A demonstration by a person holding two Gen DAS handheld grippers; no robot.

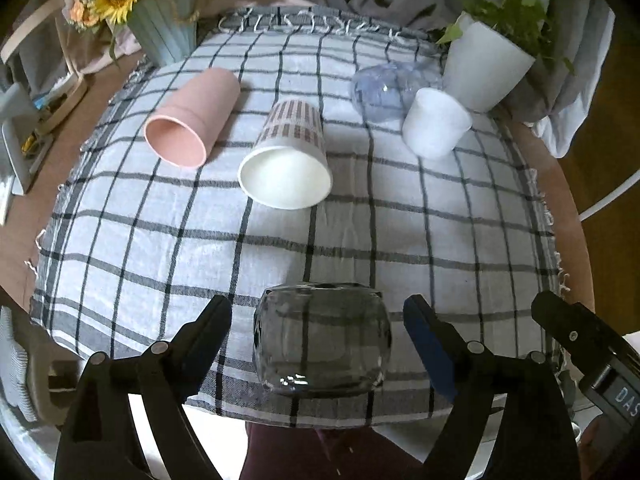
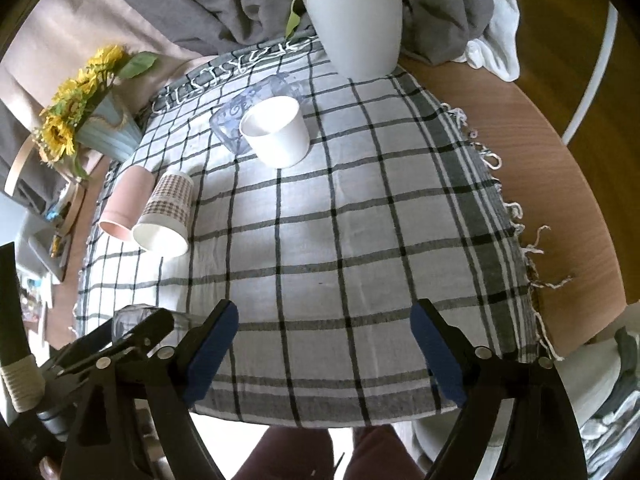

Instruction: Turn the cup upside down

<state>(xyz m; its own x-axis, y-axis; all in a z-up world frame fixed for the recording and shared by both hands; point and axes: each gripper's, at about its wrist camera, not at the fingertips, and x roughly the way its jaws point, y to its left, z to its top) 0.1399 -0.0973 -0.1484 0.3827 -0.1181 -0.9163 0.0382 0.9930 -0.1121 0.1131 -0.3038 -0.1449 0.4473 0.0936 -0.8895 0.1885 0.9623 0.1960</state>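
Left gripper (image 1: pixel 320 336) jaws wide, straddling a glass cup (image 1: pixel 322 340) at the near edge of the checked cloth (image 1: pixel 160 264); fingers clear of the glass on both sides. Right gripper (image 2: pixel 324 344) jaws wide, holding nothing, over bare cloth. Farther back: pink cup (image 1: pixel 192 118) and patterned paper cup (image 1: pixel 286 156) on their sides, white cup (image 1: pixel 436 122) tilted.

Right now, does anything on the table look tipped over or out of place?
Yes. The pink cup, the patterned paper cup and the clear plastic cup lie on their sides on the checked cloth. Nothing looks spilled.
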